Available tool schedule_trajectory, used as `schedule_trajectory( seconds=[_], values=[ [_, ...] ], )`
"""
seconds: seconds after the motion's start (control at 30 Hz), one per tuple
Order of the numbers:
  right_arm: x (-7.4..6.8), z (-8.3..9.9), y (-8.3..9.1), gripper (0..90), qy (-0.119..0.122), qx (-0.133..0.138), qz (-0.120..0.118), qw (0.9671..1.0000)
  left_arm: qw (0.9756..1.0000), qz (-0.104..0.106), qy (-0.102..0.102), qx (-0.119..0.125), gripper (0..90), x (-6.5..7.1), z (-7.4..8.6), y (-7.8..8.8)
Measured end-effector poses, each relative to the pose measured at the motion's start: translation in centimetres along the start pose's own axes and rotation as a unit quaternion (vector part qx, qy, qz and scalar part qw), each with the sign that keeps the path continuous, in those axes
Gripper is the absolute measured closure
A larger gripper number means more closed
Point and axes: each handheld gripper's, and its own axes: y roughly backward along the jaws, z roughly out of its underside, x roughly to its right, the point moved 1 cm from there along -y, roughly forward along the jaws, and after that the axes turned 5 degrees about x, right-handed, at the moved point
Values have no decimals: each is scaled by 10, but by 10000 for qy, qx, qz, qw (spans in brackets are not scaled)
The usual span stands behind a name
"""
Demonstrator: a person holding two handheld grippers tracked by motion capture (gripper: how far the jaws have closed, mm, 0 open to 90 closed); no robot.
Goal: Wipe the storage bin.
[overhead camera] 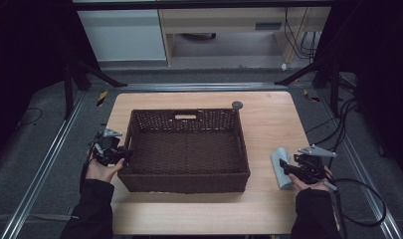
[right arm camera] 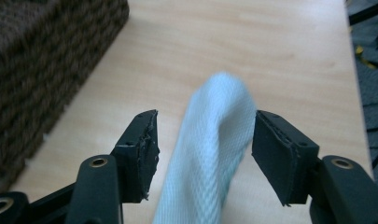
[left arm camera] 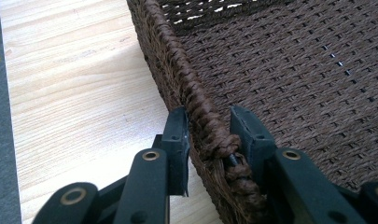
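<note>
A dark brown woven basket point(overhead camera: 244, 144) stands in the middle of the light wooden table point(overhead camera: 268, 114), with nothing visible inside it. My left gripper point(overhead camera: 120, 155) is at its left wall, near the front corner. In the left gripper view the jaws point(left arm camera: 209, 126) are shut on the braided rim point(left arm camera: 177, 70), one pad outside and one inside. A rolled pale blue cloth point(overhead camera: 278, 155) lies on the table to the right of the basket. My right gripper point(overhead camera: 284, 167) stands open around the cloth point(right arm camera: 214, 116), with a gap between each pad and the cloth point(right arm camera: 205, 133).
A small grey disc point(overhead camera: 237, 105) lies on the table behind the basket's back right corner. The basket's side wall point(right arm camera: 37, 60) is close on the left of the right gripper. Cables point(overhead camera: 358, 199) trail off the table's right edge. Metal rails run along both sides.
</note>
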Motion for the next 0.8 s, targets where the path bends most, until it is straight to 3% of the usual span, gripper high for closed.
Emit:
schedule_trajectory(
  seconds=[0.13,0.23,0.63,0.8],
  values=[
    [2,15,-2,425,-41,-214,-44,9998,10000,6,8,2,675,0,0,0],
    [3,19,-2,463,-38,-226,-102,9997,10000,41,23,14,674,0,0,0],
    [3,29,-14,735,-167,-667,-286,9972,9998,96,133,60,683,-2,-1,-2],
    [2,23,-14,809,-174,-633,-371,9972,9997,131,175,81,685,-3,-1,-1]
  ],
)
